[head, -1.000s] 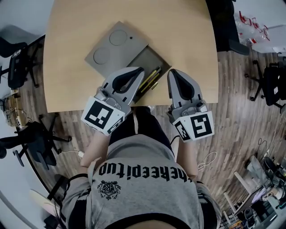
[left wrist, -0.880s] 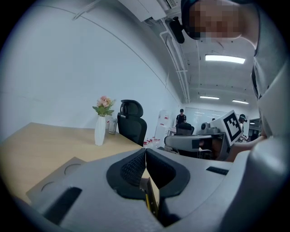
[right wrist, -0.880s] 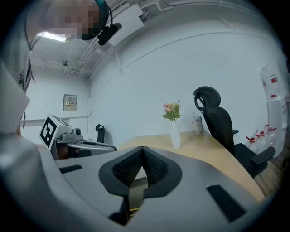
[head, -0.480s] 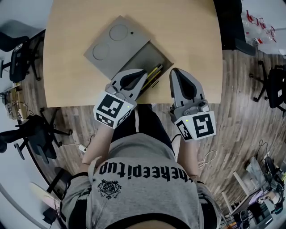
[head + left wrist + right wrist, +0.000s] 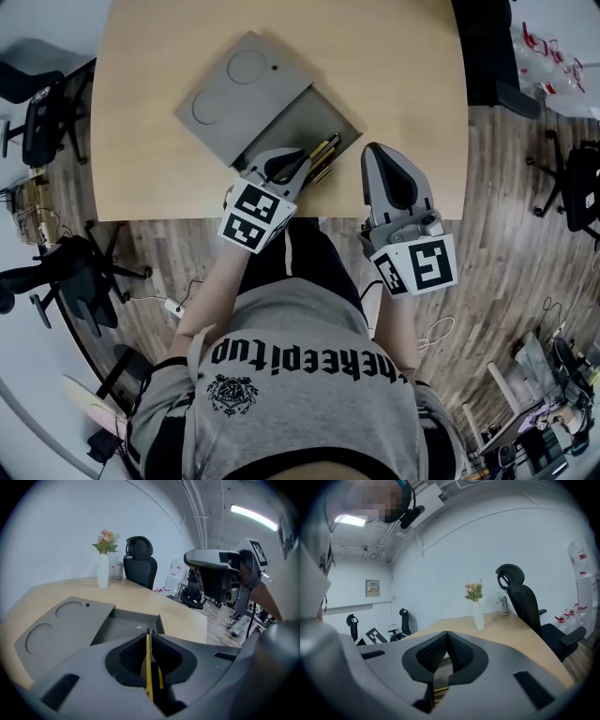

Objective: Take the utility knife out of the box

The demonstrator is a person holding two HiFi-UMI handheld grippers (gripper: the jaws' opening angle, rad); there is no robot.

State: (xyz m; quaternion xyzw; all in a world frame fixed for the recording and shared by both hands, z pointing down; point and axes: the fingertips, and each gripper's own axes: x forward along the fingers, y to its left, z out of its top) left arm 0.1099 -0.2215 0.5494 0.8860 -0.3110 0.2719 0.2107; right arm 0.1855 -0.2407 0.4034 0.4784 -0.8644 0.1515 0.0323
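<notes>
The worktop [image 5: 403,84] is pale wood-grain laminate, smooth and matt. On it, the box [image 5: 314,112] and its lid [image 5: 225,89] are dull grey and look like plastic. The utility knife [image 5: 148,667] shows smooth yellow plastic. The left tongs [image 5: 149,633] and right tongs [image 5: 446,633] have matt grey shells with black ribbed pads [image 5: 133,653]. Around the worktop, the floor [image 5: 506,216] is wood plank.

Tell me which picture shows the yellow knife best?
The head view: the utility knife lies in the open box. The left gripper view shows only a yellow strip between its fingers; the right gripper view, a yellowish sliver.
</notes>
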